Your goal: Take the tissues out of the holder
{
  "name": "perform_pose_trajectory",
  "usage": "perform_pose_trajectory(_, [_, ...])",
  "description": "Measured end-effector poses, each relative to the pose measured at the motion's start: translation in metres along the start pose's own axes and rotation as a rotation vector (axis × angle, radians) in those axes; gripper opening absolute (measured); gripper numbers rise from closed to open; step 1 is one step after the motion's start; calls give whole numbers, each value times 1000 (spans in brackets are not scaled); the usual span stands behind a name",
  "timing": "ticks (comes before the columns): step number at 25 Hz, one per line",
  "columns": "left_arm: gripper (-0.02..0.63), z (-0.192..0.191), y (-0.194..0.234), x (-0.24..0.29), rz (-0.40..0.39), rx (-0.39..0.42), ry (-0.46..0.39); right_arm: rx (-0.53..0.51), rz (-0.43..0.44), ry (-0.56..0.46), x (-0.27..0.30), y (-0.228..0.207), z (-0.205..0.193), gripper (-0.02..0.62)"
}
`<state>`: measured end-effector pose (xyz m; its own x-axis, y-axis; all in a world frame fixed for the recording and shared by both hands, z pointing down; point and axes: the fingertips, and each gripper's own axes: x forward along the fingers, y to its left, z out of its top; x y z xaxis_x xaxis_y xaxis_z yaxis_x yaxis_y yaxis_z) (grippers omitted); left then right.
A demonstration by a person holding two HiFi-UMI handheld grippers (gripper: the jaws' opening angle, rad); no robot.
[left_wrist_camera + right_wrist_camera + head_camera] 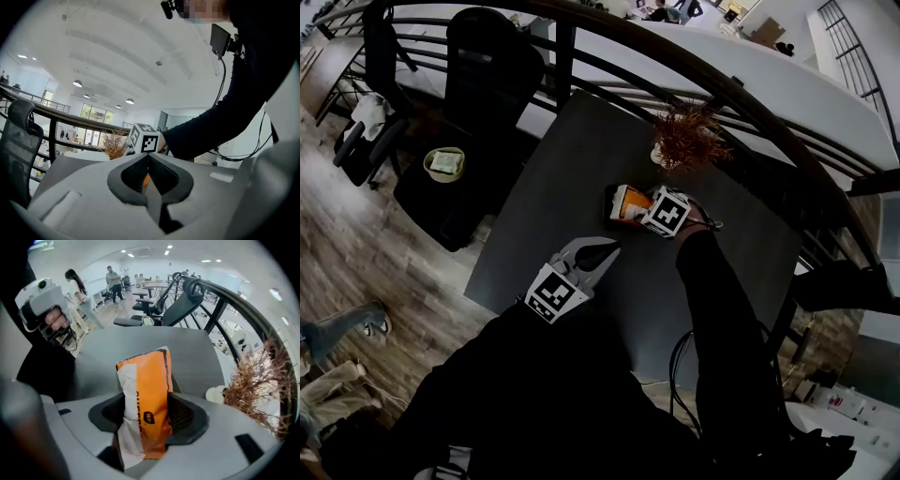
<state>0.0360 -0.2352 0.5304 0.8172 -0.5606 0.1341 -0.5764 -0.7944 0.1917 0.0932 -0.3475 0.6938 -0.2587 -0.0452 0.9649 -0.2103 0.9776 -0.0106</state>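
Observation:
An orange and white tissue pack (628, 203) stands on the dark grey table (562, 169), with a dark holder edge (609, 208) at its left. My right gripper (636, 208) reaches it from the right. In the right gripper view the tissue pack (145, 394) stands upright between the jaws, and both pads of the right gripper (146, 405) press on its sides. My left gripper (605, 251) hovers over the table's near left part, apart from the pack, jaws together. In its own view the left gripper (147, 159) holds nothing.
A dried brown plant (686, 139) in a white pot stands just behind the pack. A curved black railing (741, 89) runs along the table's far side. A black office chair (483, 80) and a small bowl (444, 164) are left of the table. People stand far off.

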Motion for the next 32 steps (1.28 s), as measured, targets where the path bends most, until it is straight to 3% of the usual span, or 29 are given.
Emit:
perform_pose_trajectory(6, [8, 12, -25, 7, -40, 33, -14, 98, -25, -33, -53, 7, -10, 255])
perform_pose_trajectory(14, [8, 17, -62, 21, -99, 59, -8, 111, -53, -12, -87, 28, -75, 256])
perform_pose_trajectory(20, [8, 13, -77, 27, -120, 65, 7, 90, 11, 7, -73, 71, -99, 256])
perform_pose_trajectory(32, [8, -1, -73, 17, -98, 60, 42, 68, 72, 26, 10, 123, -88, 258])
